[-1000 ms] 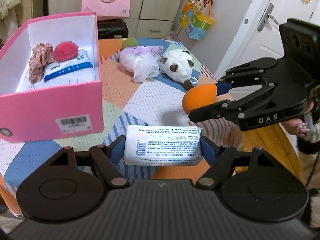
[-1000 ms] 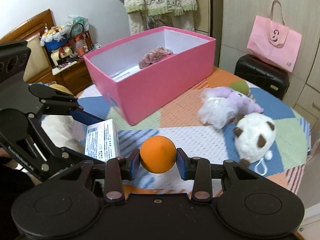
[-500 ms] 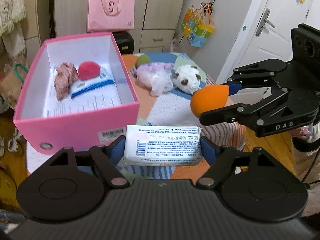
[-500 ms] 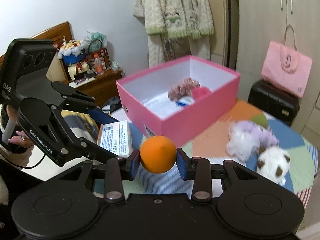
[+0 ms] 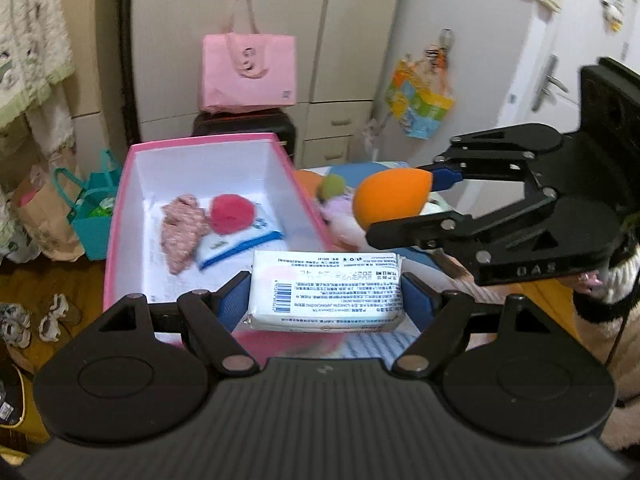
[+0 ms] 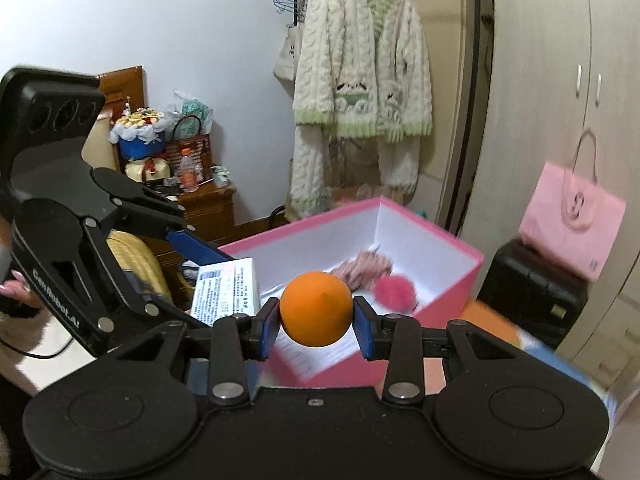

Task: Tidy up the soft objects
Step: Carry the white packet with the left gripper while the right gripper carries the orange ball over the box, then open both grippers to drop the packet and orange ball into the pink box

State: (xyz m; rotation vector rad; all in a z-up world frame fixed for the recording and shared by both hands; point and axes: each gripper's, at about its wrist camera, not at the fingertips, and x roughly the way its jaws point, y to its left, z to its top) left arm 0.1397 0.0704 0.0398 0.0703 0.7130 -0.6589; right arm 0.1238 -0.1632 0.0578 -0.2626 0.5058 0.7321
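Observation:
My left gripper (image 5: 325, 298) is shut on a white tissue pack (image 5: 326, 290) and holds it in the air above the near edge of the open pink box (image 5: 120, 216). My right gripper (image 6: 316, 326) is shut on an orange sponge ball (image 6: 316, 308), raised beside the box's right wall; the ball also shows in the left wrist view (image 5: 390, 198). Inside the box lie a pink scrunchie (image 5: 182, 228), a red pompom (image 5: 232, 214) and a blue-and-white wipes pack (image 5: 236, 242). The tissue pack also shows in the right wrist view (image 6: 226, 290).
On the patchwork table behind the right gripper lie a green ball (image 5: 332, 186) and a purple plush (image 5: 340, 220), partly hidden. A pink bag (image 5: 248, 74) sits on a black suitcase (image 5: 244, 124). Bags stand on the floor at the left (image 5: 86, 216).
Both grippers have risen and moved toward the pink box with their loads. The view now looks down into the box from higher up.

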